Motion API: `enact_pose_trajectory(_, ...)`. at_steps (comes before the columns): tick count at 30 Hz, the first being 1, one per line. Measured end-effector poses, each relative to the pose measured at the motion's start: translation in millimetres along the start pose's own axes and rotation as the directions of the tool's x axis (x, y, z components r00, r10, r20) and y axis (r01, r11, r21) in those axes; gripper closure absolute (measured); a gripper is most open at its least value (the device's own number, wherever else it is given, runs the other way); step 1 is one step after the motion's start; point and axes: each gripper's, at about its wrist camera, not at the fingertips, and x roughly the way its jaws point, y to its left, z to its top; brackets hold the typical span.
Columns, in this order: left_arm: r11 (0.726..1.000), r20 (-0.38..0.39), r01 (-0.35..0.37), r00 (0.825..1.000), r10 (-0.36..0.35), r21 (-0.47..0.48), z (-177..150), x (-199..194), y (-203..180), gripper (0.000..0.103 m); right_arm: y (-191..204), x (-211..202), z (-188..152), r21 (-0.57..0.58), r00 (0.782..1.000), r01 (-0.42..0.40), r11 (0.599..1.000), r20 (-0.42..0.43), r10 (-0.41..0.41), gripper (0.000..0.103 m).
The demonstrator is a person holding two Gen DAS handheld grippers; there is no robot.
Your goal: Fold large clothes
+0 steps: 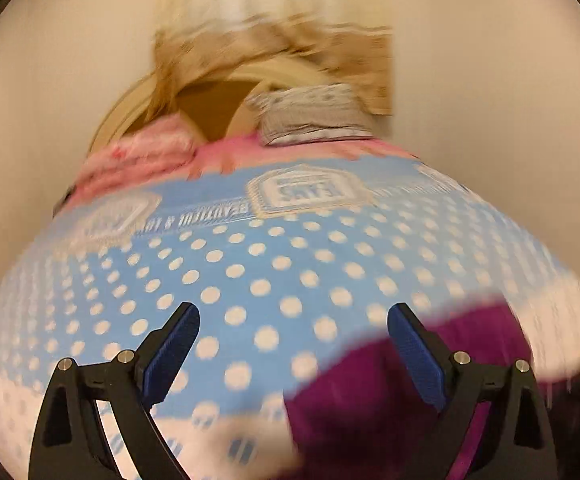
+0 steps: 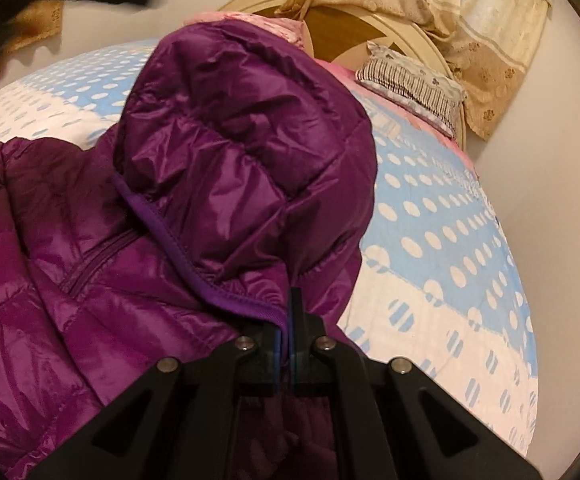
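Pinching the hood trim, the right claw (image 2: 286,336) is pressing its fingers together on the jacket (image 2: 90,280), right where the purple binding meets the collar. Nothing but that thin edge is sitting between the pads, and the hood (image 2: 242,128) is puffing up above the claw while the body, zipper showing, is sagging away to the left over the bed (image 2: 450,240).

Over on the left wrist view, the left claw (image 1: 294,320) is hanging spread wide above the dotted bedspread, gripping nothing. The jacket's edge is lying under its right finger (image 1: 418,356), blurred, so I cannot tell whether they are touching.

Slippage looks like the main risk: the shell is shiny and slick, and the right claw's bite is narrow, so any pull could be sliding the trim out. With only one claw holding, the padded bulk is likely to be twisting or bunching instead of laying flat. A pillow (image 2: 410,84) is resting near the headboard, well clear.
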Motion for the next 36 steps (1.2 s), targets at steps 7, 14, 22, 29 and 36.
enact_pose_trajectory(7, 0.978, -0.154, 0.11, 0.985, -0.083, 0.176, -9, 36, -41, 0.008, 5, -7, 0, -0.049, 1.0, -0.01, 0.999, -0.001, 0.01, 0.093)
enact_pose_trajectory(14, 0.951, -0.24, 0.188, 0.962, -0.129, 0.244, -81, 18, -51, 0.008, -52, -51, -24, 0.121, 0.995, -0.087, 0.989, 0.049, 0.082, 0.022)
enact_pose_trajectory(22, 0.931, -0.276, 0.232, 0.949, -0.153, 0.281, -126, -2, -65, 0.008, -80, -42, 26, 0.393, 0.995, -0.077, 0.916, 0.086, 0.046, 0.038)
enact_pose_trajectory(29, 0.982, -0.018, 0.123, 0.992, -0.122, 0.141, -80, -51, -19, 0.008, -19, -5, 64, 0.235, 0.996, -0.076, 0.969, -0.019, 0.082, 0.061)
enact_pose_trajectory(36, 0.984, -0.199, 0.068, 0.979, -0.034, 0.165, -96, 9, -25, 0.008, -15, -2, 12, 0.199, 0.976, -0.115, 0.973, -0.161, 0.148, 0.061)
